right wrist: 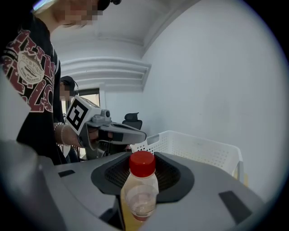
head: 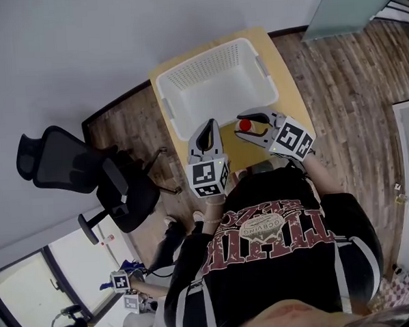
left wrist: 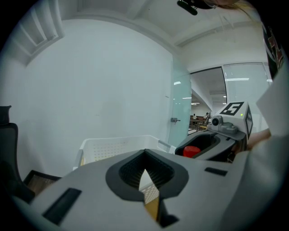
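Just short of the white plastic basket's [head: 206, 65] near rim, the right gripper [head: 243, 122] is clamped on a small clear red-capped bottle [right wrist: 140, 191]. The bottle is judged light, smooth and squashable, best gripped mid-body. The left gripper [head: 210, 124] hangs alongside with its jaws together, empty.

- Bottle [right wrist: 140, 191]: small, with a clear plastic body and a red screw cap.
- It stands about upright, cap up.
- It is clamped between the jaws of the right gripper [head: 243, 125], held over the tabletop [head: 290, 97] just beside the white basket [head: 217, 83].
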A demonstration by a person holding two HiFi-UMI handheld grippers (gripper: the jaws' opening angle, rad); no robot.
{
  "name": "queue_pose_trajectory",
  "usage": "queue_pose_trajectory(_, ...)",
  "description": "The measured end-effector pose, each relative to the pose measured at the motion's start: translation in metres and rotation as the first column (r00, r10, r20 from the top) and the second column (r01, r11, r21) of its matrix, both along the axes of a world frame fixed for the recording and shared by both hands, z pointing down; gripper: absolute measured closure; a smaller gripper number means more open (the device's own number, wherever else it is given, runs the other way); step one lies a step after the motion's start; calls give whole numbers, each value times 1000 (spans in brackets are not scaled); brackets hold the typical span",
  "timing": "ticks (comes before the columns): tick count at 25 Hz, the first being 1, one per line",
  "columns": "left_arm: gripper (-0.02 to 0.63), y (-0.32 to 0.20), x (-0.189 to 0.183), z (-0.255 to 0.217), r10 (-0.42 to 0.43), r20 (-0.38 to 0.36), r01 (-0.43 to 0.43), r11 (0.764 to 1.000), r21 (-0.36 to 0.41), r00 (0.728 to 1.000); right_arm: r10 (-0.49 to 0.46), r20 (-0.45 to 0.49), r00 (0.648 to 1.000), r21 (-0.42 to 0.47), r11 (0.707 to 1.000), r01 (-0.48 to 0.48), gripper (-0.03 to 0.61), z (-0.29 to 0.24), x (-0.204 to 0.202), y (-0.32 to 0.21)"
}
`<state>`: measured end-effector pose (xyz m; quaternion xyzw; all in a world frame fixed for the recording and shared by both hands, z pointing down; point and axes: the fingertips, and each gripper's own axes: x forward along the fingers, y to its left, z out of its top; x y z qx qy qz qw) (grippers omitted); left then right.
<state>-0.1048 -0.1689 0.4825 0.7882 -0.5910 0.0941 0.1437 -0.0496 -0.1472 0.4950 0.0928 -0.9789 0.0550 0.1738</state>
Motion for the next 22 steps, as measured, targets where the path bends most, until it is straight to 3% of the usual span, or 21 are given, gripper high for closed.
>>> queue_pose_trajectory(22,583,12,3,5,0,5,0,1000,-14,1000,15,-105,994,-1,1000,-15,414,62,-1,11)
